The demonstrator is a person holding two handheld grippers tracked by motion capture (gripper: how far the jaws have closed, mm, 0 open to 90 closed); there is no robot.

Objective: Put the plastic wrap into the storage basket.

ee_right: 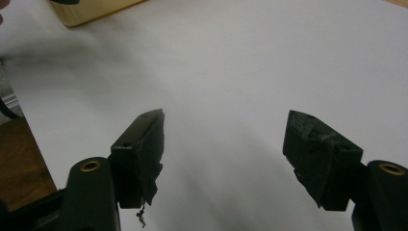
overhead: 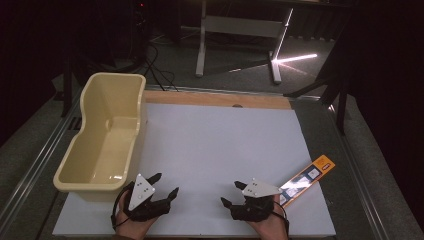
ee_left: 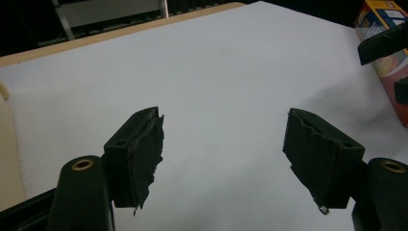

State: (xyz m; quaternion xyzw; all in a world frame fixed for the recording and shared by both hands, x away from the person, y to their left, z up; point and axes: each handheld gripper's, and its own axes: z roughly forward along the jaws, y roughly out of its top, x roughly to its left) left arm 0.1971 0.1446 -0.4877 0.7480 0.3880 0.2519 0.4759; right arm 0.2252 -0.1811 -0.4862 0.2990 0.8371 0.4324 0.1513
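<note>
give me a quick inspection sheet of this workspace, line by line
surface: white sheet over a wooden tabletop, bare in the middle
job's things: cream plastic tub at the left edge, looks empty; long flat box at the right edge
clutter: nothing seen
grippers: left hand-held gripper open, holding nothing; right hand-held gripper open, holding nothing, next to the box
cables: black cable loops by the left hand; more cables on the floor
surroundings: dark room, white table frame behind
</note>
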